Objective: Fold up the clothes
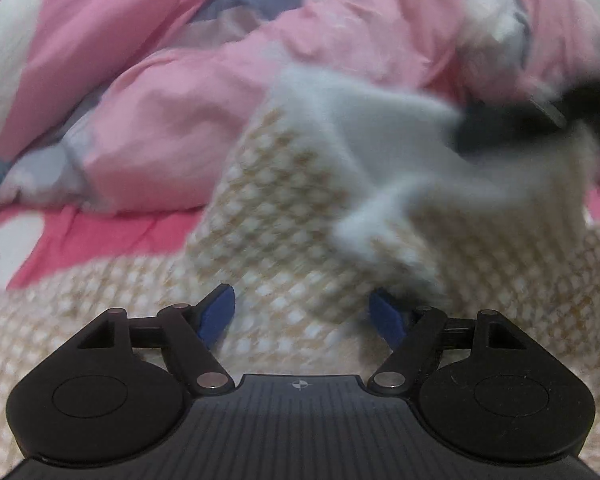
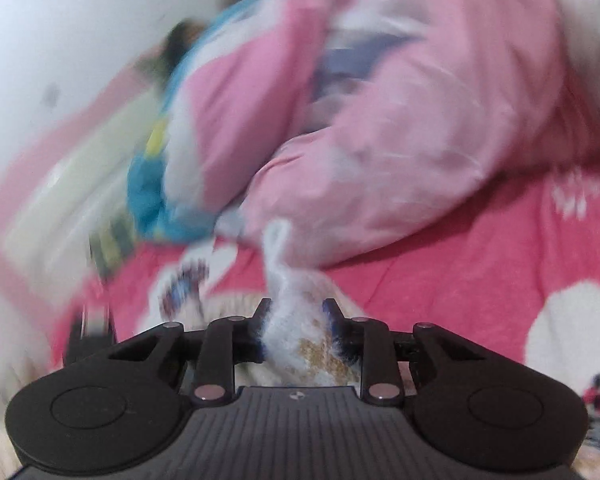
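Observation:
A fuzzy garment (image 1: pixel 284 200) in a beige-and-white check with a white fluffy lining lies spread on the bed. My left gripper (image 1: pixel 303 314) hovers low over it, open, its blue pads (image 1: pixel 218 316) wide apart with only flat cloth beneath. One flap of the garment is lifted to the right, white lining showing, where my right gripper (image 1: pixel 472 128) appears as a dark blur. In the right wrist view my right gripper (image 2: pixel 297 314) is shut on a bunched fold of the garment (image 2: pixel 296 320), which sticks up between its fingers (image 2: pixel 262 312).
A rumpled pink duvet (image 1: pixel 188 120) is piled behind the garment. The bed sheet (image 2: pixel 440 280) is bright pink with white patches. A blue plush toy (image 2: pixel 152 192) lies at the left by a white wall (image 2: pixel 60 20).

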